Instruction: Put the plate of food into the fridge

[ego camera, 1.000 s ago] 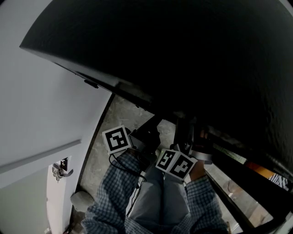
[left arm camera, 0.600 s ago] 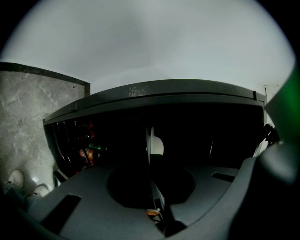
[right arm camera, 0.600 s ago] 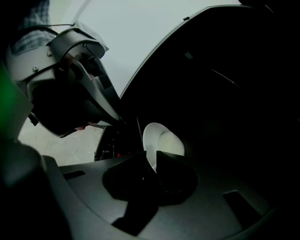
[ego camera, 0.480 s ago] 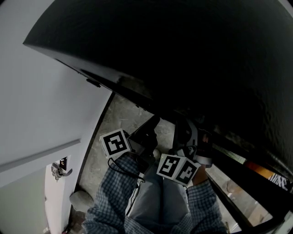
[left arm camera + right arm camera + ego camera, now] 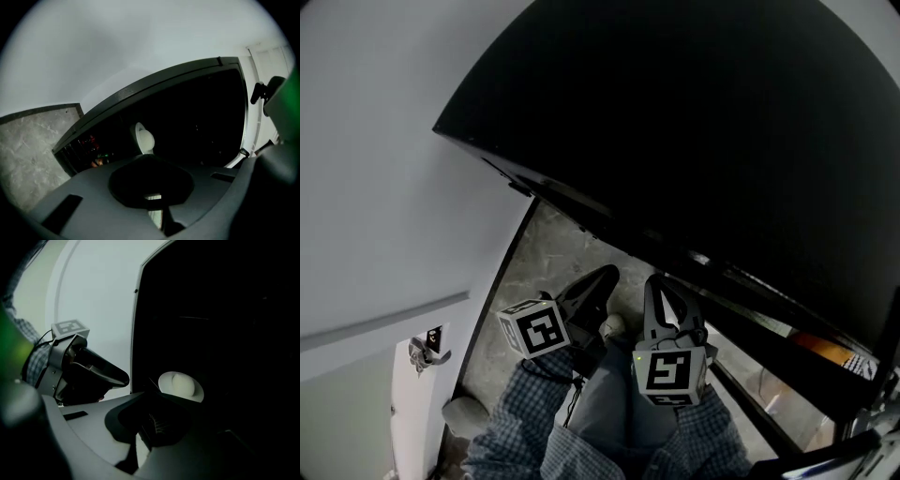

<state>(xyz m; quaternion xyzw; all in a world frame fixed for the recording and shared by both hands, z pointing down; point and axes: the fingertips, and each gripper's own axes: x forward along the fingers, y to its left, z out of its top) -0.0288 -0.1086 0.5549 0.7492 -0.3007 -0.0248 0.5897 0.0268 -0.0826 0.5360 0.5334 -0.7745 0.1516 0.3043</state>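
A white plate (image 5: 180,385) with a pale round piece of food shows against the dark inside of the black fridge (image 5: 211,310), just past my right gripper's tips. In the left gripper view the same plate (image 5: 143,138) appears edge-on, in front of the fridge's (image 5: 197,117) dark interior. I cannot tell what the plate rests on. In the head view the plate is hidden. My left gripper (image 5: 605,274) and right gripper (image 5: 659,281) sit low, close to the person's body, both shut with nothing between the jaws. The left gripper (image 5: 125,378) also shows in the right gripper view, pointing toward the plate.
The fridge's black body (image 5: 722,141) fills the upper right of the head view. Its door shelves (image 5: 787,328) with packaged items run along the lower right. A grey stone floor (image 5: 534,253) lies below, with a white wall and a door with a lever handle (image 5: 422,352) at the left.
Both grippers have drawn back down toward the person, away from the fridge. The right gripper's marker cube has turned to face the camera. The fridge now fills more of the head view.
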